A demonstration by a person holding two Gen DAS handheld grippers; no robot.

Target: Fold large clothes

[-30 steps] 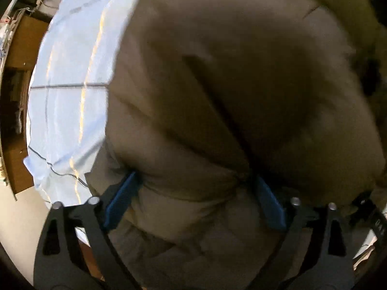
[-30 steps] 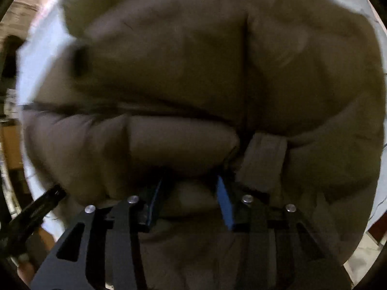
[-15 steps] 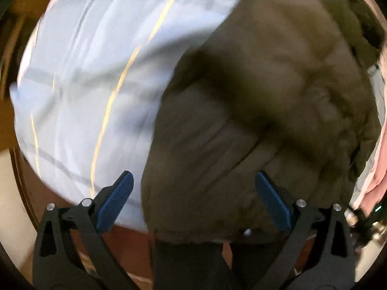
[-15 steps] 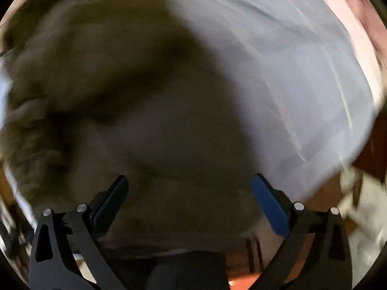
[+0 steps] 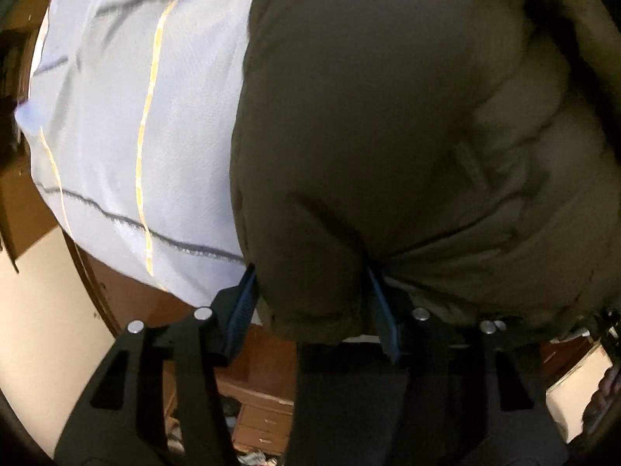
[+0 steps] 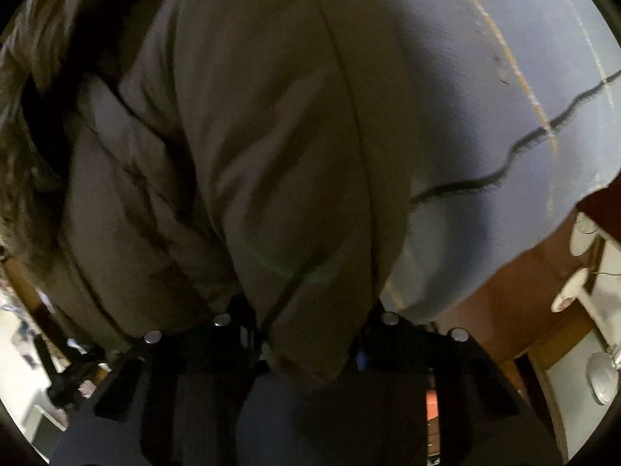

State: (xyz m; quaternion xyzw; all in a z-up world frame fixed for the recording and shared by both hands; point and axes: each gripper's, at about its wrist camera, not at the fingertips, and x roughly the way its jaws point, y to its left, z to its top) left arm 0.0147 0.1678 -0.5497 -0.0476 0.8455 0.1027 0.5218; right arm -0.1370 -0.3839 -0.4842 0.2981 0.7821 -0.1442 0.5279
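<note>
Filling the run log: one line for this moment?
left tongs: closing on jacket hem | right tongs: closing on jacket hem | bedsheet beneath

Puffy olive-brown quilted jacket (image 5: 388,136) lies bunched on the pale-blue striped sheet (image 5: 136,116).

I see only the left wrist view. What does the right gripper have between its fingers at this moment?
Observer: The right gripper has just been closing, and its jaws now pinch a fold of the padded jacket.
Operator: Which part of the jacket is it?
Observer: I cannot name the part, but a dark seam runs down the jacket into the pinched fold.
Operator: Is there bare sheet on that side?
Observer: Yes. The light blue sheet lies bare beside the jacket, to the right in that view.
</note>
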